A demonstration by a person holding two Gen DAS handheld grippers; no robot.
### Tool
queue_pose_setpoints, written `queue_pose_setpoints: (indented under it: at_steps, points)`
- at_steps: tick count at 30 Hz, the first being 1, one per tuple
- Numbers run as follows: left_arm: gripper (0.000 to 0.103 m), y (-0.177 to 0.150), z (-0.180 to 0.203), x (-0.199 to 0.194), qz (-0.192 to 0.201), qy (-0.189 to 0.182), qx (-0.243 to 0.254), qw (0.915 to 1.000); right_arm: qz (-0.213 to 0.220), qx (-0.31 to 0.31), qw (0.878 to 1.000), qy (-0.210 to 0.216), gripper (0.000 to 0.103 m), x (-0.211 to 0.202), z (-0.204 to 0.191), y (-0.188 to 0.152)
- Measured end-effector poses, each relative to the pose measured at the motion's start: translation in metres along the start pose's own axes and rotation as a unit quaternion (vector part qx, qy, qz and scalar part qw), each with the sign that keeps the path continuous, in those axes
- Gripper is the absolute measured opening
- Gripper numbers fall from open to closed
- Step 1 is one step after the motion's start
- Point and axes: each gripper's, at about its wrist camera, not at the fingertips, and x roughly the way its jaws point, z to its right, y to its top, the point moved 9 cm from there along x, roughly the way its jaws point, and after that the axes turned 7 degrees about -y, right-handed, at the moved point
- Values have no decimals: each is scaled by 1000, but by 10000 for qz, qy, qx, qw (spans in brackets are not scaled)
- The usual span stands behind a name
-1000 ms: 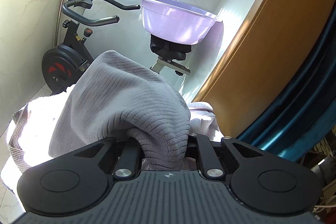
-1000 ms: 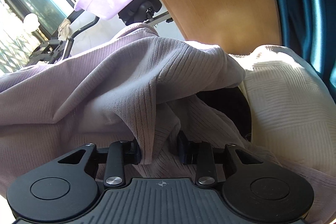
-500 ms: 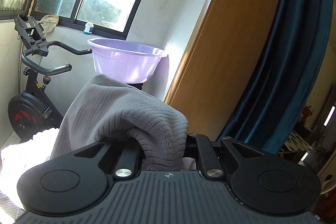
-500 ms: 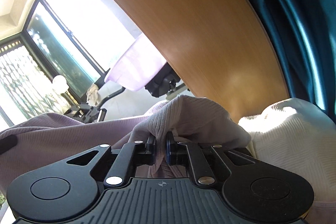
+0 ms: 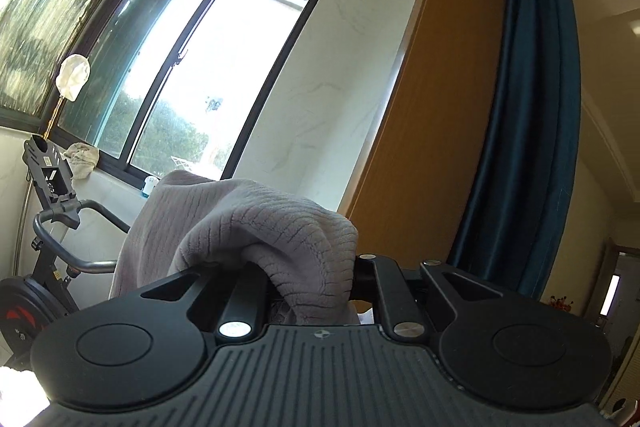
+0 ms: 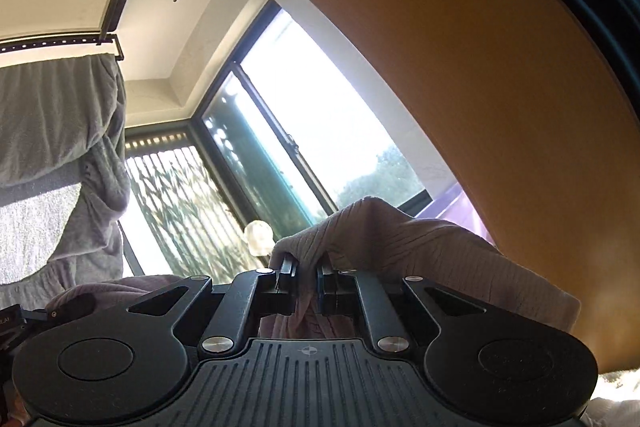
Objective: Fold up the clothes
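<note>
The left gripper (image 5: pixel 310 291) has a thick bunch of the ribbed grey garment (image 5: pixel 256 227) between its fingers, which stand fairly wide apart around the wad; the cloth humps up over and ahead of them and falls away to the left. The right gripper (image 6: pixel 307 285) pinches a thin fold of the same garment (image 6: pixel 400 243), its fingers (image 6: pixel 287 277) nearly closed, with cloth draped over the right finger and trailing left behind the left one.
</note>
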Motion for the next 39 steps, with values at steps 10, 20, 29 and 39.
queue_pose_setpoints:
  at_steps: [10, 20, 29, 39]
  points:
    - [14, -103, -67, 27, -1552, 919, -436, 9826, -1503, -453, 9849, -727, 9, 81, 43, -106]
    - [14, -222, -99, 35, -3158, 1011, -709, 9408, -2495, -933, 9458, -1856, 33, 89, 86, -224]
    - [14, -223, -84, 51, -3199, 744, -913, 9401, -2366, -572, 9485, -2027, 74, 33, 96, -189]
    - [14, -162, -13, 111, -2494, -469, -675, 9649, -2151, -204, 9304, -2962, 74, -27, 156, -171]
